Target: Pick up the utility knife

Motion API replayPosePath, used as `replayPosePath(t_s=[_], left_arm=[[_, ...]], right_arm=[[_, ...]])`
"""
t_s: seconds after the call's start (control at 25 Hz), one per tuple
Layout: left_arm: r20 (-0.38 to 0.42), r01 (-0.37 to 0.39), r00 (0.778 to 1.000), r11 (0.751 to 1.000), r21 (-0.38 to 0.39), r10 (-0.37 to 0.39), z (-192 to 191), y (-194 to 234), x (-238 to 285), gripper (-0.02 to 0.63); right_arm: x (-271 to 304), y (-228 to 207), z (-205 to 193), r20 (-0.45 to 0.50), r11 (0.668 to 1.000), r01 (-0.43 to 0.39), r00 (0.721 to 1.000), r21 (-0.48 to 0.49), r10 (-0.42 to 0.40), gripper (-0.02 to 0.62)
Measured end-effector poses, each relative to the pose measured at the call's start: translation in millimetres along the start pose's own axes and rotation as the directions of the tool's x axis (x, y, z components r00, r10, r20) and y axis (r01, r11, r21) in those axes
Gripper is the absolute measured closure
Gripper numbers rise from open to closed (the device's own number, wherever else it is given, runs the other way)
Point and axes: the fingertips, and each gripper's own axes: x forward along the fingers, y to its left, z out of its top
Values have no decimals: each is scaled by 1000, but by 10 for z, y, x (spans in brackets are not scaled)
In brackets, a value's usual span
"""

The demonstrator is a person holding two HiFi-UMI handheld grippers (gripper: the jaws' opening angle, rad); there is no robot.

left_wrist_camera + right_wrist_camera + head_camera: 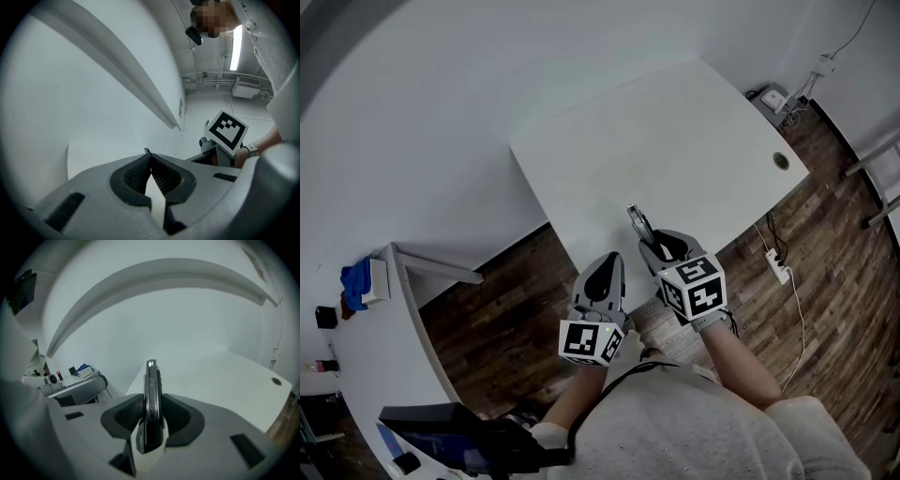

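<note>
Pinches the utility knife [151, 394] edge-on between the pads [129, 416] of the right gripper [152, 417], front end poking past the tips, with the left gripper [150, 161] pressed together and empty alongside; seems mid-lift, calling next for a steady grip while clearing the table [225, 376] below.

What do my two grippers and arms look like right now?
Both the left gripper and right gripper have light grey moulded bodies with black ribbed pads on the jaws. Each carries a white cube with black square markers. The person wears a pale grey top and a wristband on the right wrist.
</note>
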Motion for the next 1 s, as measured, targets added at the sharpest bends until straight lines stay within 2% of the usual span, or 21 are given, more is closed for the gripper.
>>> replayPosePath(t_s=[0.52, 1.0], left_arm=[[14, -38, 999, 999, 14, 38, 96, -3, -16, 598], [39, -29, 999, 999, 33, 28, 222, -62, -23, 598]], right_arm=[[-243, 124, 274, 155, 999, -53, 987, 14, 50, 463], [-459, 216, 529, 269, 997, -79, 961, 23, 70, 463]])
